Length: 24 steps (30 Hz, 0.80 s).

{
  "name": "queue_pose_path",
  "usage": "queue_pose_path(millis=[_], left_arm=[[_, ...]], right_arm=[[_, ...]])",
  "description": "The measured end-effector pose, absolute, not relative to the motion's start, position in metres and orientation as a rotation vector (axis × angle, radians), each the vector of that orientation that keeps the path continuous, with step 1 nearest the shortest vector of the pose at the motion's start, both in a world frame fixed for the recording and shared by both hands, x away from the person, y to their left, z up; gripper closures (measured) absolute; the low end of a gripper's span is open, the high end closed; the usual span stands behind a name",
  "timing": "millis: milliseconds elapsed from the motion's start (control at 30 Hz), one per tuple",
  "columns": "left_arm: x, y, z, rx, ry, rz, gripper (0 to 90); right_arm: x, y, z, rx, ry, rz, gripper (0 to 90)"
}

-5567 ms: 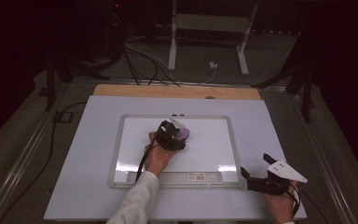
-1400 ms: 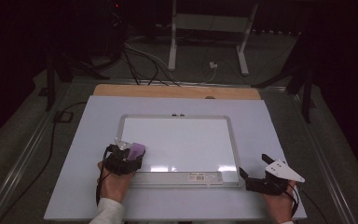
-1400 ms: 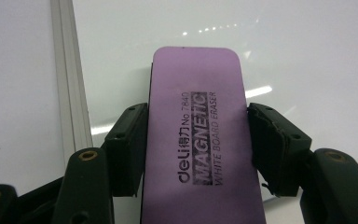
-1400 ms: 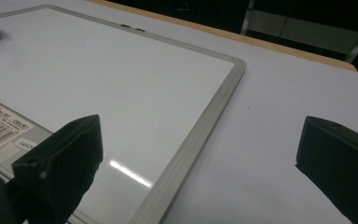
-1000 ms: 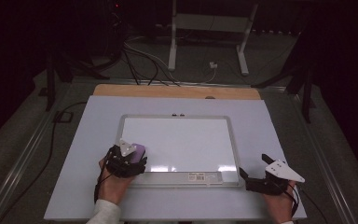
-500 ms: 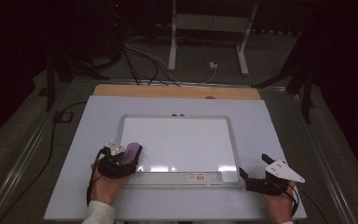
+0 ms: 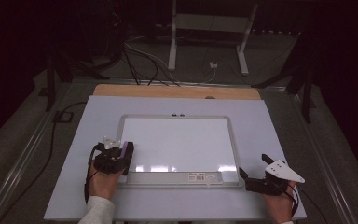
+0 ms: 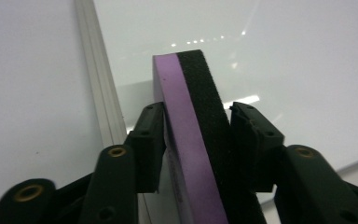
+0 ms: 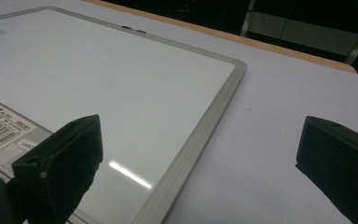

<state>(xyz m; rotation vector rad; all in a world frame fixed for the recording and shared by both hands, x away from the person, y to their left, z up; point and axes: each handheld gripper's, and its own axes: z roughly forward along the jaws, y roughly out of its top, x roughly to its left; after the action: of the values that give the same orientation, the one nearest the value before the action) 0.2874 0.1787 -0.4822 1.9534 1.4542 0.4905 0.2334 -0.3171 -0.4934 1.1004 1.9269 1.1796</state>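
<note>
Left gripper [image 8: 196, 126] clamping purple-and-black eraser [image 8: 191, 121], jaws just closing, whiteboard [image 8: 270, 51] edge

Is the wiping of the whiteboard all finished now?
Nearly, it seems. The grey-framed whiteboard looks clean, with no marks showing. The left tool, whose jaws have just been closing, grips the purple and black foam eraser at the board's near left corner. The right tool waits open. Setting the eraser down is probably what's left.
</note>
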Motion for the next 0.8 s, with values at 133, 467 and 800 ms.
queue_pose_path(millis=[133, 467, 800], left_arm=[[0.279, 0.179, -0.481, 1.943, 1.497, 0.529, 64.7], [0.255, 0.178, -0.482, 1.896, 1.549, 0.570, 65.0], [0.253, 0.181, -0.476, 1.810, 1.470, 0.627, 44.0]], right_arm=[[0.234, -0.319, -0.493, 1.110, 1.921, 1.182, 0.9], [0.233, -0.316, -0.494, 1.099, 1.929, 1.179, 0.9], [0.233, -0.316, -0.493, 1.095, 1.929, 1.181, 0.9]])
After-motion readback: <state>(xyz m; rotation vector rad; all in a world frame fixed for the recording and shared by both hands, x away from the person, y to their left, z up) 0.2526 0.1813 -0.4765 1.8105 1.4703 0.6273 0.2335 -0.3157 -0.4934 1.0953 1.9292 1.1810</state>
